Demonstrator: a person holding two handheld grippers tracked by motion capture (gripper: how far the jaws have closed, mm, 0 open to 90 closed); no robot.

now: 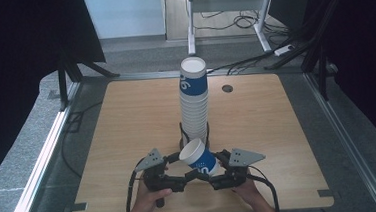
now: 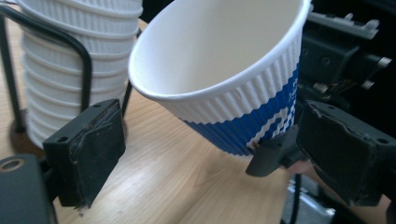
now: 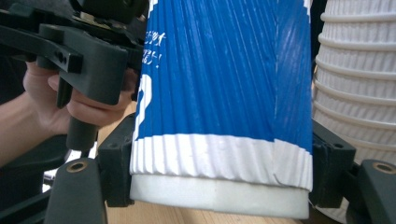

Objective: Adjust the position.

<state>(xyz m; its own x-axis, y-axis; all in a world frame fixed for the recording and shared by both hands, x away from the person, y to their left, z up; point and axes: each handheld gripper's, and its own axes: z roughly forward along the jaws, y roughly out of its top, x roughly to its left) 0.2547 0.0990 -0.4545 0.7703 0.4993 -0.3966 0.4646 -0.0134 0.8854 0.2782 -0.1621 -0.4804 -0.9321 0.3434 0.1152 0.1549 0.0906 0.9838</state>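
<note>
A single blue and white ribbed paper cup point(image 1: 199, 158) hangs tilted just above the table, its mouth turned up and to the left. My right gripper point(image 3: 224, 172) is shut on the cup point(image 3: 224, 93), its jaws pressing either side of the white band near the base. My left gripper point(image 2: 217, 158) is open; its pads point(image 2: 91, 149) stand wide apart below the cup point(image 2: 219, 70) without touching it. In the high view the left gripper point(image 1: 188, 176) and right gripper point(image 1: 215, 177) meet under the cup, near the table's front edge.
A tall stack of paper cups point(image 1: 194, 100) stands in a black wire holder point(image 2: 70, 42) just behind the held cup, close to both grippers. The wooden table point(image 1: 127, 120) has a cable hole point(image 1: 227, 88) at the back. Black frames and cables surround it.
</note>
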